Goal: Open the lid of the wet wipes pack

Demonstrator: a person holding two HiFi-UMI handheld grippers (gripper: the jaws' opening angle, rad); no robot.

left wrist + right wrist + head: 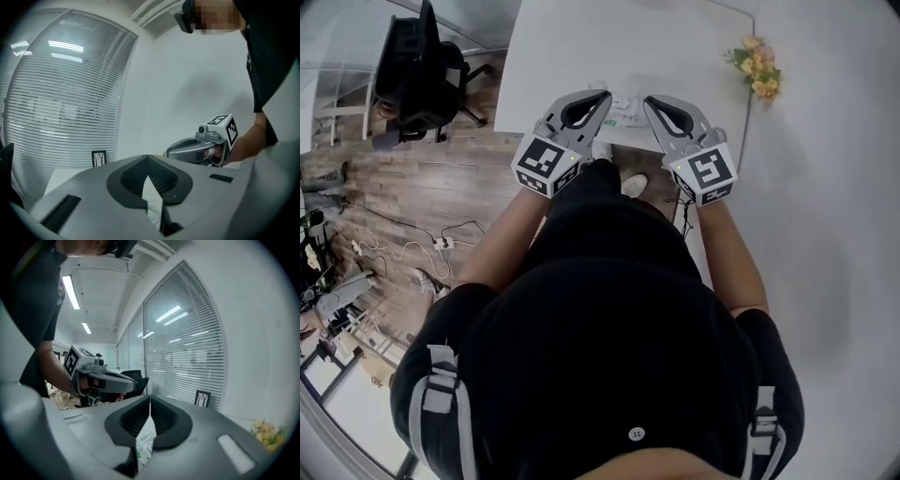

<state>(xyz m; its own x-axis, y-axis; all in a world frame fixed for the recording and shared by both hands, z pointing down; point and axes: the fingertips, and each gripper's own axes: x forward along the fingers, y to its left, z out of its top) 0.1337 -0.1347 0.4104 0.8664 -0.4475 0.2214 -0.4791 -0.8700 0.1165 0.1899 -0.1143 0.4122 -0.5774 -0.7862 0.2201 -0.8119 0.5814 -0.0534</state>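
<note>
As left gripper [606,95] and right gripper [648,99] hover, jaws pressed together on nothing, the far wet wipes pack [625,110] seemingly awaits a lid pinch.

Table [581,47]: plain white.
Wet wipes pack [625,111], near edge of the table: white with green print.
Left gripper [605,95] and right gripper [649,99]: grey shells with black ribbed pads [164,420]. Marker cube [546,163] on each: black-and-white square pattern.
Flowers [757,66], far right of the table: yellow and orange, with green leaves.
Office chair [417,70], far left: black.
Floor [422,187]: brown wood planks, crossed by white cables [441,242].
Person's shirt [619,309]: black, with grey straps [439,394] at the shoulders.
Window blinds [187,352]: white horizontal slats.
Small picture [99,158]: black frame, dark tree figure on white.
</note>
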